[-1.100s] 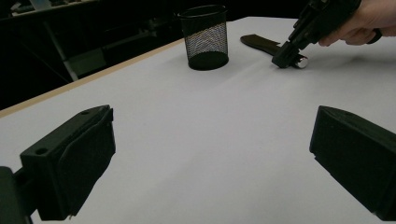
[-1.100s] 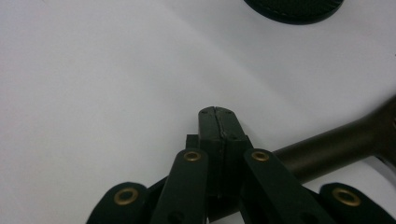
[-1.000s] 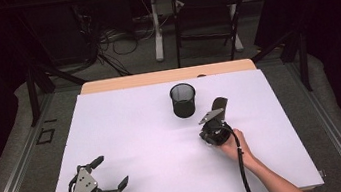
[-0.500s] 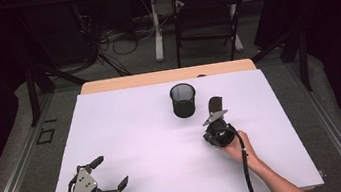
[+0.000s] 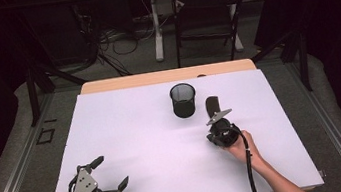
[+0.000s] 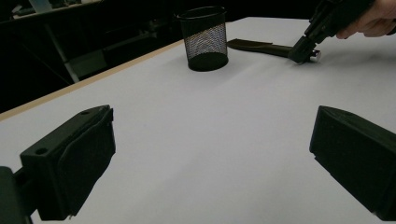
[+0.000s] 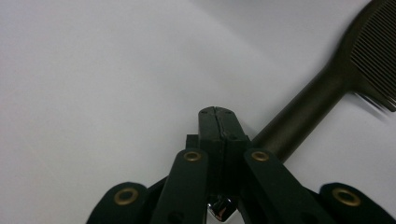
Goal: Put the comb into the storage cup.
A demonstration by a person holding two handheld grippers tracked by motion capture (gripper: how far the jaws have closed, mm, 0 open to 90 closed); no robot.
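— Comb point(image 5: 212, 104) first: where does it lie in the high view?

— Right of centre on the white bench point(image 5: 138, 131), just beside the mesh cup point(image 5: 183, 100). The right tongs point(image 5: 214, 114) come up from the lower right and meet its near end. The left tongs point(image 5: 110, 172) rest at the lower left, spread wide, well apart from everything.

— And the left gripper view?

— Its own two jaws stand wide at the lower corners, nothing between them. At the upper middle is the mesh cup point(image 6: 205, 39); to its right the comb point(image 6: 259, 45) lies flat, and the right tongs point(image 6: 303, 53), with a hand point(image 6: 369, 21) behind them, touch its end at the bench.

— The right gripper view?

— The right tongs point(image 7: 218, 116) are pressed together, seam to seam, at the centre. The comb point(image 7: 303, 109) runs from behind their tip to the upper right, its teeth cut off by the frame.

— So which step?

— I judge it the pick-up, likely for dropping into the cup. The handle's end is hidden behind the jaws, so I cannot tell if they pinch it or sit beside it. If beside, the next move calls for opening them, straddling the handle and closing before any lift.
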